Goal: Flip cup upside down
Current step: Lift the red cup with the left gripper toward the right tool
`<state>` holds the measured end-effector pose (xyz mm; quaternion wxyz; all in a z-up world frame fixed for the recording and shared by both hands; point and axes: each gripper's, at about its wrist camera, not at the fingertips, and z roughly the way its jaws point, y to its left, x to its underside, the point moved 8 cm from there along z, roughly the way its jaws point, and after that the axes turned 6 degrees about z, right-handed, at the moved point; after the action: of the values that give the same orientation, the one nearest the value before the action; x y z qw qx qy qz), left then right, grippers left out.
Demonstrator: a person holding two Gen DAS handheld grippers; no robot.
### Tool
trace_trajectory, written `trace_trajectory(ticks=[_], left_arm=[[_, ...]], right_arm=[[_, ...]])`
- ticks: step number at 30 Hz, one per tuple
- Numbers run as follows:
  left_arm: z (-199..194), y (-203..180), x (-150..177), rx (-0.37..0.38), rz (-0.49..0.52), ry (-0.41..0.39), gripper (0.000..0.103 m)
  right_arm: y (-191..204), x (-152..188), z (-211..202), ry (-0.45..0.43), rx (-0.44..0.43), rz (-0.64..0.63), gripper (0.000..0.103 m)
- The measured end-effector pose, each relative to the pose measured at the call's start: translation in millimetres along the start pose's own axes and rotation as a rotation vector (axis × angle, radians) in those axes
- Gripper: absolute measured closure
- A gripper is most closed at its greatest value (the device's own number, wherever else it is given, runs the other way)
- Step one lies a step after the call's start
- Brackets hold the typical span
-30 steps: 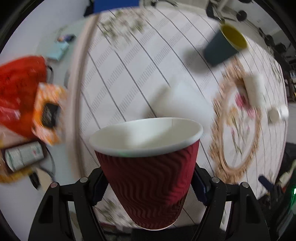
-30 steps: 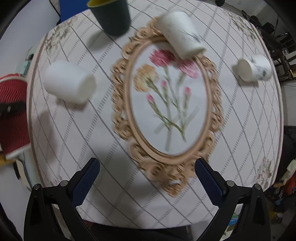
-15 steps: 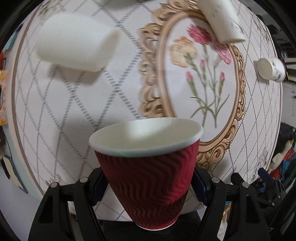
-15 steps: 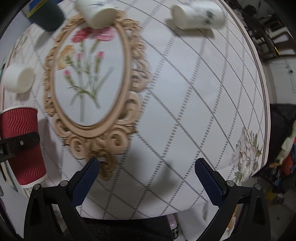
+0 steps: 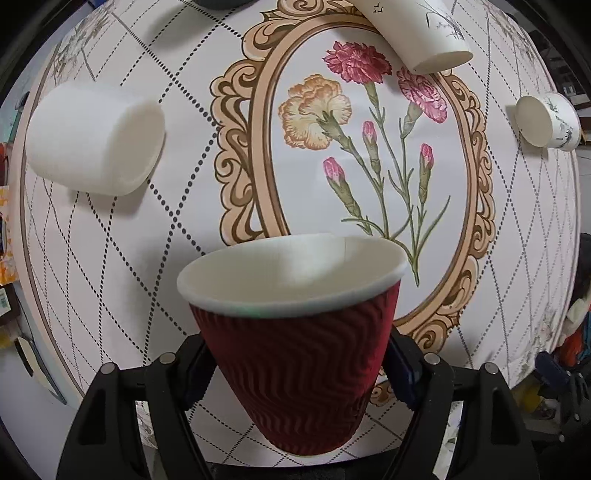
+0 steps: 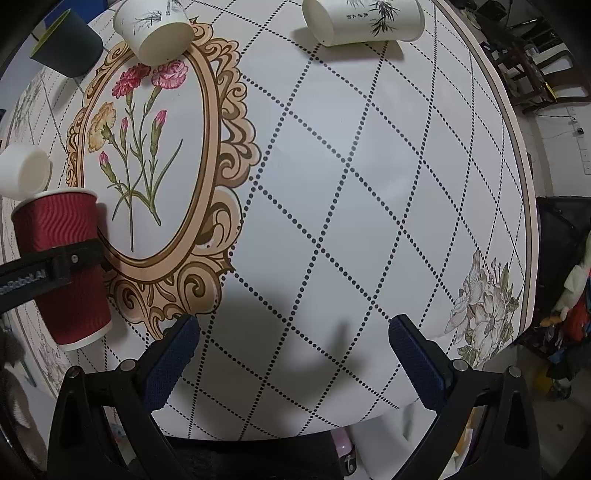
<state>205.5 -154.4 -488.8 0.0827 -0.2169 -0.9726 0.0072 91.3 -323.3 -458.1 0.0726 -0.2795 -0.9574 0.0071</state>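
Observation:
My left gripper (image 5: 295,363) is shut on a red ribbed paper cup (image 5: 295,365), held by its sides with the white rim pointing away from me, toward the table. The same red cup (image 6: 62,266) shows at the left edge of the right wrist view, with a left finger (image 6: 51,267) across it. My right gripper (image 6: 293,363) is open and empty above the table's near edge.
On the patterned round tablecloth (image 6: 369,184) a plain white cup (image 5: 94,142) lies on its side at left. Two printed white cups (image 5: 417,33) (image 5: 546,122) lie tipped over further back. A dark green cup (image 6: 66,46) stands at the far left. Clutter lies beyond the right table edge.
The left gripper has swung the red cup from facing the table's left side and floor to pointing down over the flower frame. The right view has shifted right across the table.

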Motion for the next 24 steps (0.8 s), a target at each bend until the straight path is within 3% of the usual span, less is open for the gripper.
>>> trace_trajectory(ticks=[15,18,24], left_arm=[[6.7,-5.4,-9.0,0.023,-0.039,0.024,0.026],[2.1,-0.5,-4.2,0.029,-0.047,0.023,0.015],[-0.2,-1.0,-2.6,0.023,-0.052,-0.001,0.014]], right_arm=[[1.6,-17.6,-16.2,-0.008,-0.011,0.006,0.000],[-3.0,-17.1,-15.9,-0.007,-0.012,0.009,0.000],[-15.7,-11.6,-13.5,-0.008,-0.018,0.015,0.000]])
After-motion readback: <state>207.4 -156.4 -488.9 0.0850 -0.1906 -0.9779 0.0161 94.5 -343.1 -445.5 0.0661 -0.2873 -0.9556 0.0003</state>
